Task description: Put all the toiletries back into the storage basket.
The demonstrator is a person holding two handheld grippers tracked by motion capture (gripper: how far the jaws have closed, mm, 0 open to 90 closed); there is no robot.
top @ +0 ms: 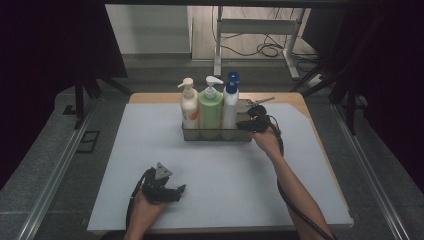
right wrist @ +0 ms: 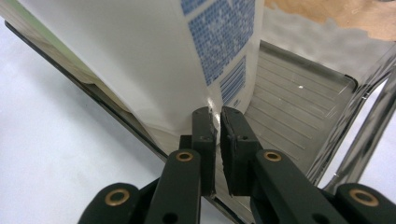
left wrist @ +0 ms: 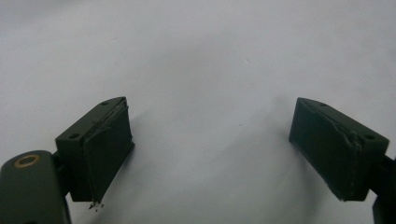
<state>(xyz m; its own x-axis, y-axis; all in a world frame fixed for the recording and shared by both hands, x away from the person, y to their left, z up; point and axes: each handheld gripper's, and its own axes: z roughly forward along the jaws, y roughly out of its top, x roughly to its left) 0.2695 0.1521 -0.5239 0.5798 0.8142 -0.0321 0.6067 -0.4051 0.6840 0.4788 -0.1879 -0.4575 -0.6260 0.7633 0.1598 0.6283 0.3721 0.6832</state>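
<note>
A dark wire basket [top: 217,135] stands at the table's far middle and holds three pump bottles: a cream one [top: 189,107], a green one [top: 210,107] and a white one with a blue pump [top: 230,102]. My right gripper [top: 246,125] reaches over the basket's right front corner. In the right gripper view its jaws [right wrist: 218,114] stand almost together with only a thin slit and nothing seen between them. Their tips are at the lower edge of the white bottle [right wrist: 140,56], above the basket's floor [right wrist: 294,88]. My left gripper [top: 180,190] rests open on the white mat near the front edge, its jaws [left wrist: 210,140] wide apart over bare mat.
A white mat [top: 150,165] covers most of the wooden table [top: 295,97]. The right part of the basket holds no bottle. Beyond the table are a white stand [top: 255,30] and floor cables [top: 267,49]. Metal rails [top: 60,165] run along both sides.
</note>
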